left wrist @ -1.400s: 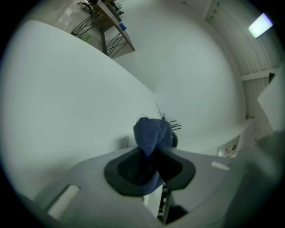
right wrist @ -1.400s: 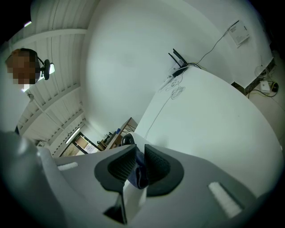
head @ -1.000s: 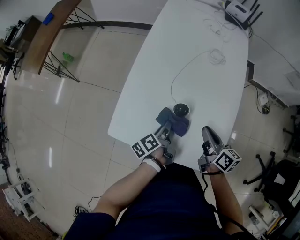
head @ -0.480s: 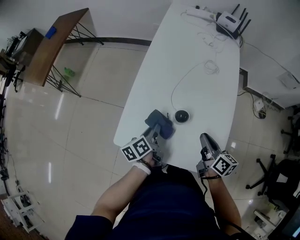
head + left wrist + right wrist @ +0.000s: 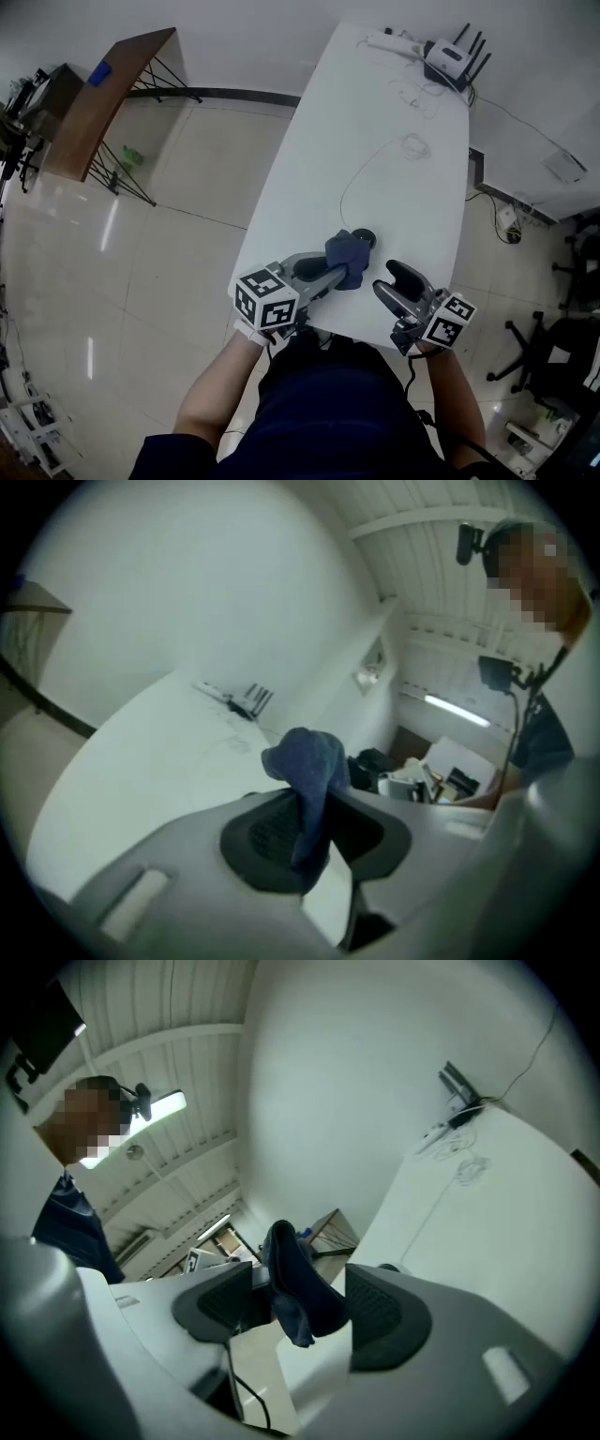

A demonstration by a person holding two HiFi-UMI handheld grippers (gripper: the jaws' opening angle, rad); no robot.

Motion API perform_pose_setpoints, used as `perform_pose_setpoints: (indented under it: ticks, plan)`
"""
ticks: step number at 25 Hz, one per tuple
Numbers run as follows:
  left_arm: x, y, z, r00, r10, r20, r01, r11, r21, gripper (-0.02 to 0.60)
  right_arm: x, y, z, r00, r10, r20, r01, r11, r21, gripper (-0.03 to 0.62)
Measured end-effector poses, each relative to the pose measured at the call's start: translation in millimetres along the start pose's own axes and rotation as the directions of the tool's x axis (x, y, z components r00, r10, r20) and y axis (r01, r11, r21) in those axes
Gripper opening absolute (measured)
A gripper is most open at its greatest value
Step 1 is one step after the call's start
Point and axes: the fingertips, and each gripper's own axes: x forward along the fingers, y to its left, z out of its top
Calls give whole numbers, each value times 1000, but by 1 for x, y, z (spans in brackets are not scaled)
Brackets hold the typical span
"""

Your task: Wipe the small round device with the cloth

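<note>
From where I stand, the left gripper [image 5: 334, 275] is clamped on a bunched dark blue cloth [image 5: 349, 261], held up off the long white table [image 5: 375, 141]. The small round black device [image 5: 367, 238] sits on the table near its close edge, just behind the cloth. The right gripper [image 5: 389, 278] has just been opening its jaws. They stand wide, with the cloth showing in the gap and neither pad pressing it.

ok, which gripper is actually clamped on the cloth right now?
The left gripper: its fingers pinch the blue cloth. The right gripper has just been opening; its fingers stand wide, the cloth between them but unpressed.
</note>
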Motion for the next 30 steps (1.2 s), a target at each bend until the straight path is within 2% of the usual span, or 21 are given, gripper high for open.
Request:
perform_pose_setpoints:
  ticks: [2, 5, 9, 12, 13, 14, 16, 20, 23, 26, 28, 30]
  plan:
    - [3, -25, 6, 989, -145, -22, 145, 989, 36, 74, 8, 17, 3, 995, 95, -37, -96, 995, -31, 366]
    - [2, -50, 8, 956, -290, -49, 292, 955, 53, 74, 15, 35, -2, 974, 199, -105, -205, 977, -53, 435]
    - [0, -69, -3, 910, -399, -111, 405, 913, 46, 72, 21, 53, -26, 937, 289, -195, -300, 953, -34, 446]
    - [0, -68, -13, 892, -429, -144, 435, 900, 14, 72, 20, 53, -32, 928, 323, -188, -327, 945, 11, 436]
    - [0, -65, -14, 893, -427, -140, 431, 902, 0, 72, 18, 53, -32, 925, 338, -174, -339, 940, 28, 349]
    - [-1, -62, -14, 896, -424, -130, 426, 905, -14, 72, 15, 53, -31, 924, 348, -160, -346, 937, 41, 227]
    - [-2, -59, -13, 900, -423, -102, 422, 906, -40, 77, 13, 51, -28, 929, 345, -136, -340, 939, 59, 110]
    - [0, -56, -16, 908, -412, -78, 407, 911, -73, 77, 13, 46, -31, 944, 302, -134, -298, 953, 51, 83]
    - [0, -41, -20, 933, -357, -53, 351, 931, -98, 110, 14, 33, -31, 967, 220, -127, -219, 976, 24, 71]
    - [0, -10, -22, 980, -195, -32, 192, 979, -73, 149, 6, -8, -11, 999, 1, -37, -1, 1000, -5, 71]
    - [-2, 12, -23, 998, -64, -5, 64, 996, -55, 149, -1, -33, 3, 989, -143, 32, 143, 990, 1, 72]
    - [-1, 29, -25, 999, 37, 17, -36, 997, -73, 147, -1, -45, 9, 976, -208, 60, 207, 978, 16, 72]
